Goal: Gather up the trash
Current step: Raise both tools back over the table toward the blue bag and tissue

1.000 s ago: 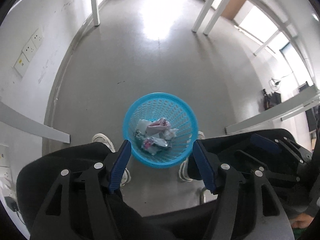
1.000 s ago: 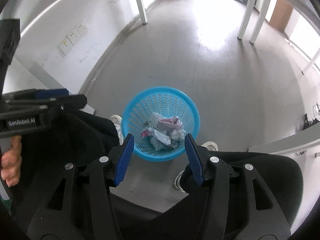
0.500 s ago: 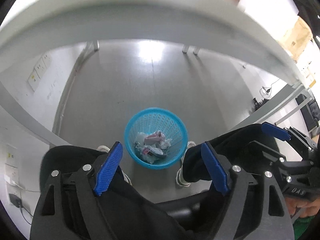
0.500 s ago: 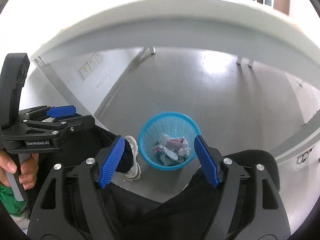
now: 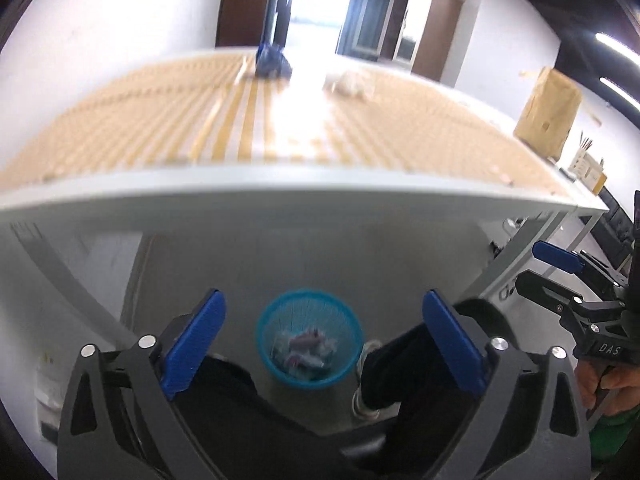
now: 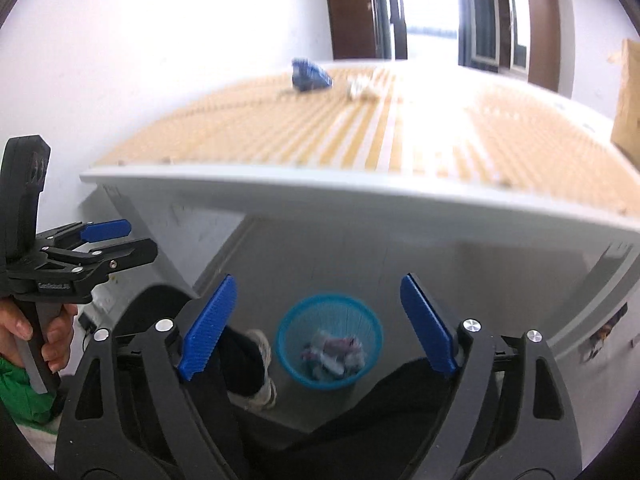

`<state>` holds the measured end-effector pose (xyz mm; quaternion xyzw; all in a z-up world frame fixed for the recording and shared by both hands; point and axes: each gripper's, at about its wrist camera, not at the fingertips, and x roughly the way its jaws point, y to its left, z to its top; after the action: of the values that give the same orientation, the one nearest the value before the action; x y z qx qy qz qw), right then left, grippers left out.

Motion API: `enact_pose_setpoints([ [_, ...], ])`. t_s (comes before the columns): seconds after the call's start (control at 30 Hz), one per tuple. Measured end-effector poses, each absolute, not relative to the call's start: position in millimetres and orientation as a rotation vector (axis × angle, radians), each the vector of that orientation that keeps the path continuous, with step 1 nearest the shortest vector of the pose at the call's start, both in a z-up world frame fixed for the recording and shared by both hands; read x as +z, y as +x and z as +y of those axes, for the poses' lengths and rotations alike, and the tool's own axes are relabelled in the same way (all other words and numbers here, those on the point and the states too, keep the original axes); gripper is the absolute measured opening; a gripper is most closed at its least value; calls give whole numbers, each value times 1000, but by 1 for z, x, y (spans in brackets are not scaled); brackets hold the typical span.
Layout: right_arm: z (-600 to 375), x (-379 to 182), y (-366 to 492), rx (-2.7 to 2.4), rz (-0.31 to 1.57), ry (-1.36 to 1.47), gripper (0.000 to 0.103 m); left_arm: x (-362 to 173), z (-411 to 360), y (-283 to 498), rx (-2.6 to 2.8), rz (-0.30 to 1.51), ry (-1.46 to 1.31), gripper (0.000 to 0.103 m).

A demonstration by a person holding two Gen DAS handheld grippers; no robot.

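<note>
Blue plastic mesh forms the wastebasket [image 5: 310,334] standing on the grey floor [image 5: 360,256] under the near edge of the table [image 5: 304,196], between the person's two shoes. Crumpled wrappers and paper [image 5: 306,350] lie in its bottom. The left gripper [image 5: 320,338] hangs above it with nothing between its blue fingers [image 5: 194,344]; the jaws are opening and already stand wide. The right gripper [image 6: 318,322] likewise frames the basket from above, its fingers [image 6: 428,324] spreading apart and holding nothing. Each gripper shows at the side of the other's view, gripped by a hand [image 6: 44,336] with a green sleeve. On the far side of the tan striped tabletop lie a crumpled blue wrapper [image 6: 310,74] and, just beside it, a wad of white paper [image 6: 362,86], both blurred. A brown paper bag [image 5: 548,116] stands at the table's right end.
</note>
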<state>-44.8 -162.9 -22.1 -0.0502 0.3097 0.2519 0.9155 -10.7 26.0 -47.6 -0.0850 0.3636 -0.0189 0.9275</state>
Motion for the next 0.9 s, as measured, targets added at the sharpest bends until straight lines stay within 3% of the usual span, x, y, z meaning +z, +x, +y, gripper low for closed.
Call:
enact_pose_setpoints([
  [0.23,-162,15,-43,525,548,-80,94,-13,23,1,-33,638,-126,97],
  [0.9,-138,52,81,527,564,-49,94,28,65,107,38,589,-162,97],
])
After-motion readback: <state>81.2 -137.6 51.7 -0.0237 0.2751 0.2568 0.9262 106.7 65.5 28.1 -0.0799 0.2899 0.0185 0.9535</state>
